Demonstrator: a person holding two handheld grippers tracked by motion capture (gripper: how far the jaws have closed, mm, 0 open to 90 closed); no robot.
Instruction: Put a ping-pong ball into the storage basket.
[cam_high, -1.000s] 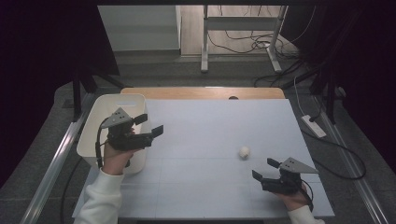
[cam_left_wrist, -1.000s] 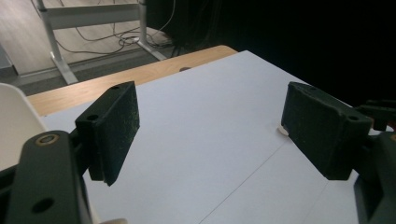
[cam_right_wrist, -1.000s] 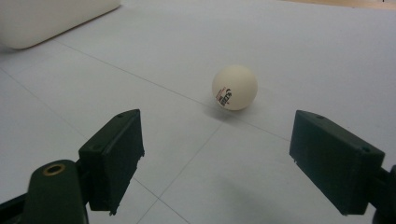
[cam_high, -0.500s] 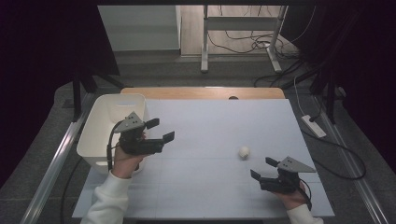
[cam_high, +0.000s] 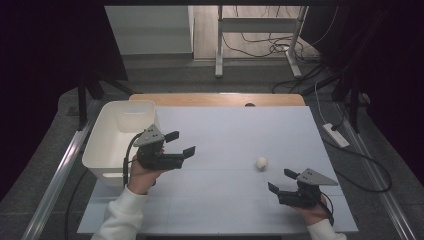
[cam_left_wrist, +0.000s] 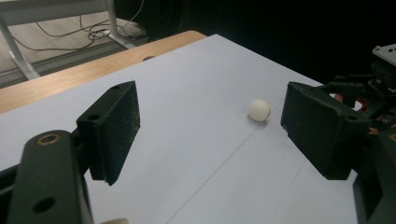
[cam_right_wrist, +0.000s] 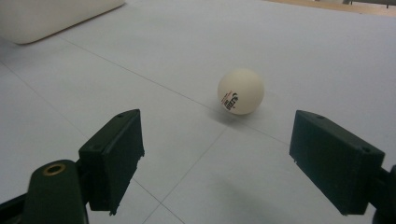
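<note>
A person seated at the near edge of a pale blue table (cam_high: 230, 125) holds a hand-held gripper in each hand. The left hand-held gripper (cam_high: 180, 143) hangs above the table's left half, just right of a white bin (cam_high: 102, 150) that stands at the left edge. Its jaws are spread wide apart with nothing between them, and they point right and slightly far. A black cable (cam_high: 126, 160) loops from it down past the left hand (cam_high: 142, 172) and a white sleeve (cam_high: 120, 217).

The right hand-held gripper (cam_high: 281, 181) sits low at the near right of the table, held from below by the right hand (cam_high: 315, 210). Its jaws are also parted and empty, aimed left and far.

A small white ball (cam_high: 261, 162) rests on the table between the two tools, nearer the right one, touching neither. In the right gripper view the ball (cam_right_wrist: 240, 91) lies ahead of the open jaws and carries a small printed mark on its side. In the left gripper view the ball (cam_left_wrist: 259, 110) lies farther off, toward the right jaw.

Beyond the table's far wooden edge (cam_high: 215, 99), cables (cam_high: 260, 47) lie on the floor around a metal stand (cam_high: 220, 50), and a white power strip (cam_high: 336, 135) lies on the floor to the right.
</note>
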